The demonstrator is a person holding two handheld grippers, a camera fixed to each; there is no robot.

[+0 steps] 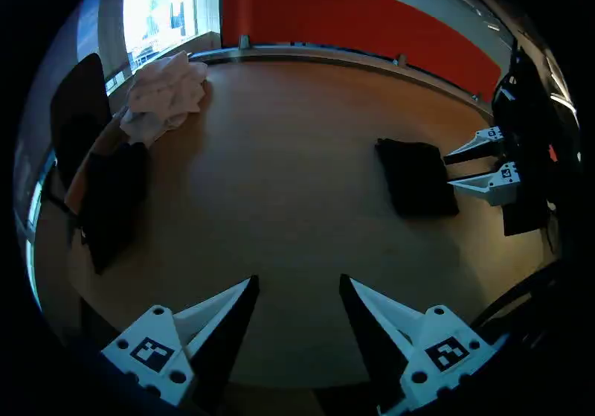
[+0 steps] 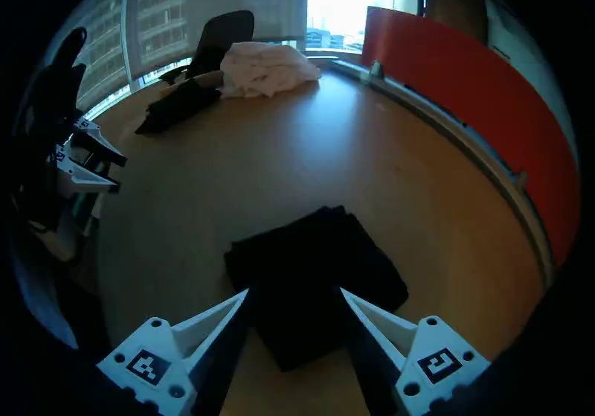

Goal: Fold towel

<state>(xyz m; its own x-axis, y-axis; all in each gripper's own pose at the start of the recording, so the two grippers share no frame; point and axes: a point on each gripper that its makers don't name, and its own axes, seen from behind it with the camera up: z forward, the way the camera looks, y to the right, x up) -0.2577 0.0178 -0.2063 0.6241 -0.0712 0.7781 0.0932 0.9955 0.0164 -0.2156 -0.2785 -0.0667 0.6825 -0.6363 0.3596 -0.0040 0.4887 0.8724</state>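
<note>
Black towel point(image 2: 312, 263): folded into a thick, roughly square pad and lying flat on the desk point(image 1: 297, 155). It lay close to the edge on the right tongs' side and well apart from the far corner.
Right tongs point(image 2: 294, 297): the two fingers stood apart with nothing clamped between them. In the right gripper view they reached over the near edge of the black towel, and I could not tell whether they touched the fabric. In the left gripper view the tips sat just beside one side of the towel.
Left tongs point(image 1: 297, 286): the fingers were spread wide and held nothing, with bare desk between them. They hung over the desk's edge nearest them, well apart from the black towel. In the right gripper view they showed farther off at another edge of the desk, in a dark-sleeved hand.
Pale cloth heap point(image 1: 163, 92): a loose, crumpled pile in the far corner of the desk, by the window point(image 1: 160, 7).
Dark cloth point(image 1: 111, 193): lay at the desk's edge just beside the pale cloth heap, partly hanging over that edge.
Chair point(image 1: 78, 111): a dark chair stood off the desk behind that same corner.
Red screen point(image 1: 357, 21): ran upright along the desk's far edge, on a pale rail.
</note>
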